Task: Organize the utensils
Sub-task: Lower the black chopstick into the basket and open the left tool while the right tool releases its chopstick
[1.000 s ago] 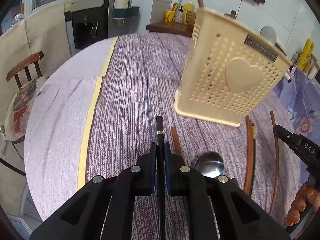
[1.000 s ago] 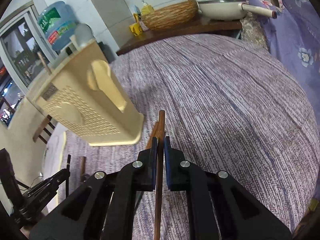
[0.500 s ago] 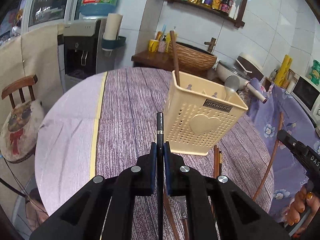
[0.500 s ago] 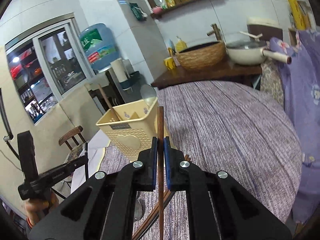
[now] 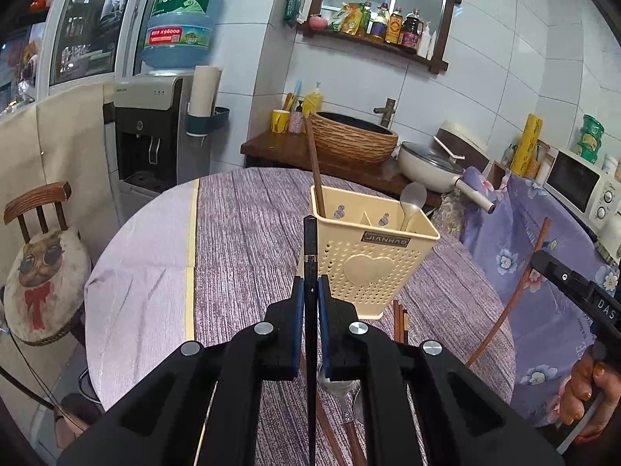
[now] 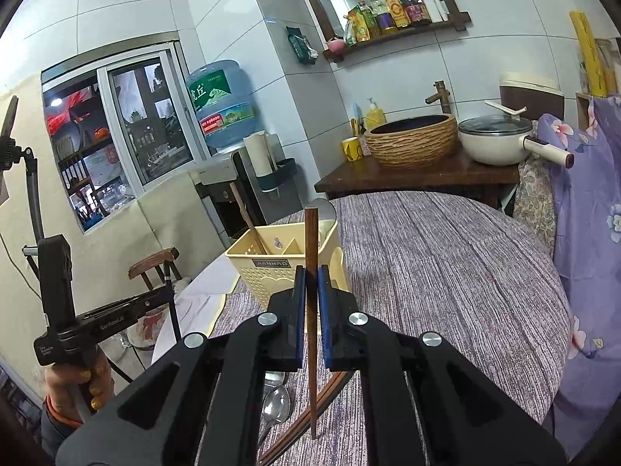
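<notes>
A cream perforated utensil holder stands on the round table; it also shows in the right wrist view. It holds a brown chopstick and a spoon. My left gripper is shut on a black chopstick, held upright above the table in front of the holder. My right gripper is shut on a brown chopstick, also raised. Loose spoons and brown chopsticks lie on the cloth below.
A wooden chair with an owl cushion stands left of the table. Behind the table is a wooden counter with a woven basin and a white pan. A water dispenser stands at the back left. A purple floral cloth hangs right.
Both grippers have lifted up and away from the table with their chopsticks. The holder now appears lower and farther off in both views.
</notes>
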Motion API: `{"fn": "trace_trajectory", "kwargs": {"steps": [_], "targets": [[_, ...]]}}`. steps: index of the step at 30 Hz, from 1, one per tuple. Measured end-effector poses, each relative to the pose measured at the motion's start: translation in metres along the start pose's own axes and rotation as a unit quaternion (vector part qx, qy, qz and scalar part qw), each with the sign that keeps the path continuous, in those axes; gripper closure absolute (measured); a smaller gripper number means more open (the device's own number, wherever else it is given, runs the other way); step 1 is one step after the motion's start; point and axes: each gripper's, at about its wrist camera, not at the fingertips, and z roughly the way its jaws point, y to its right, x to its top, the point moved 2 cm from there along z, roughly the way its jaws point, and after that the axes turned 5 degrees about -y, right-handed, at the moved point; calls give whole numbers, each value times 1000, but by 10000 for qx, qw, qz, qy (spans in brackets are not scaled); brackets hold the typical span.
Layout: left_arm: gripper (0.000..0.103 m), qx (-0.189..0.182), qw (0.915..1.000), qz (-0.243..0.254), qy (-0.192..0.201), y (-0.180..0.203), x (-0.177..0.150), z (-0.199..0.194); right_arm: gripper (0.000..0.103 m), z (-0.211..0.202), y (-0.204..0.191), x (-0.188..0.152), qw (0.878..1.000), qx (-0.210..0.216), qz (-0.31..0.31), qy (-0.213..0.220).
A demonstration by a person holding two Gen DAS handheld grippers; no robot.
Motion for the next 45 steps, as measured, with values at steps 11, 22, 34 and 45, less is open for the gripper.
{"fn": "trace_trajectory", "kwargs": {"steps": [11, 22, 34, 45], "targets": [[95, -89, 9994, 61, 317, 4, 26, -17, 96, 0, -19, 28, 9996, 63, -249, 153], [95, -431, 9961, 169, 746, 25, 103, -45, 96, -2, -48, 107, 9970, 143, -491, 584], [95, -126, 9918, 23, 1269, 45, 173, -28, 96, 32, -65, 179, 9904, -397, -535, 1215], [95, 77, 9979, 7, 641, 40, 127, 39, 96, 98, -34, 128, 9955, -632, -338, 627]]}}
